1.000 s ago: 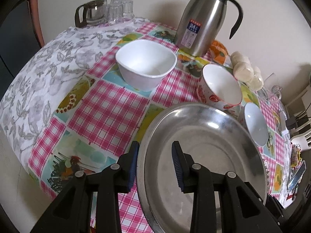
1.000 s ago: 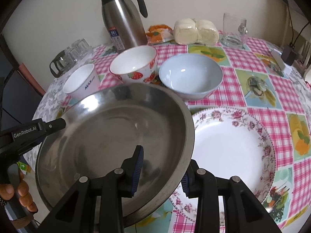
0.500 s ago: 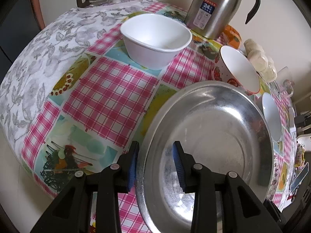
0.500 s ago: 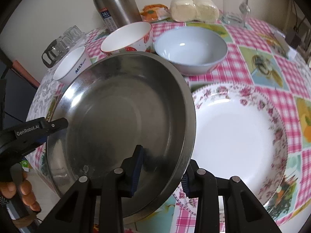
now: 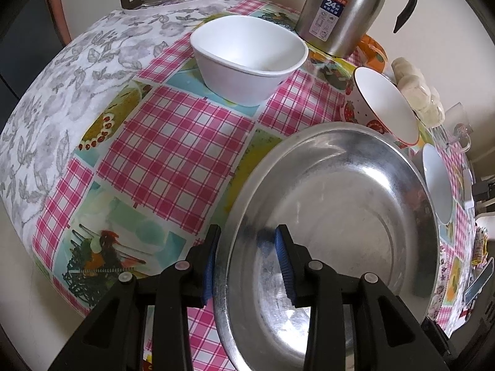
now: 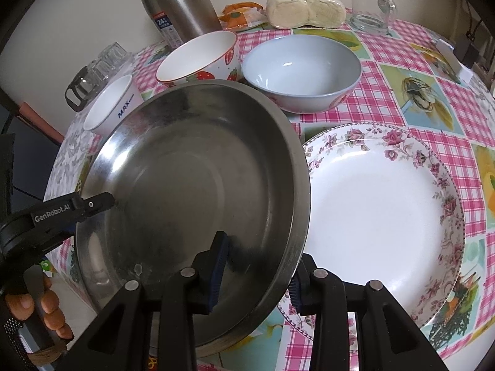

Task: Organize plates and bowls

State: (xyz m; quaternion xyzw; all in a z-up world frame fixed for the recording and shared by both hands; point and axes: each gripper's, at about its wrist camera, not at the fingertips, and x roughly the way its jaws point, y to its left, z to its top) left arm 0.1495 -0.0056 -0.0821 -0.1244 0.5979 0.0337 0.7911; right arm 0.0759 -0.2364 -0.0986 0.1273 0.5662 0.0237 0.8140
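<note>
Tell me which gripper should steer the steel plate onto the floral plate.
Right, probably. The right gripper clamps the steel plate on the rim that already overlaps the floral plate. The left gripper grips the opposite rim, farther from it, and better just supports.

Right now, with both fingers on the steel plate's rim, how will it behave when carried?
The steel plate looks thin and rigid, so probably light and unbending. Its polished rim may slip between the left gripper and right gripper. It already overlaps the floral plate, so it may scrape.

Soft daylight, sharp, fisheye-warped edges
</note>
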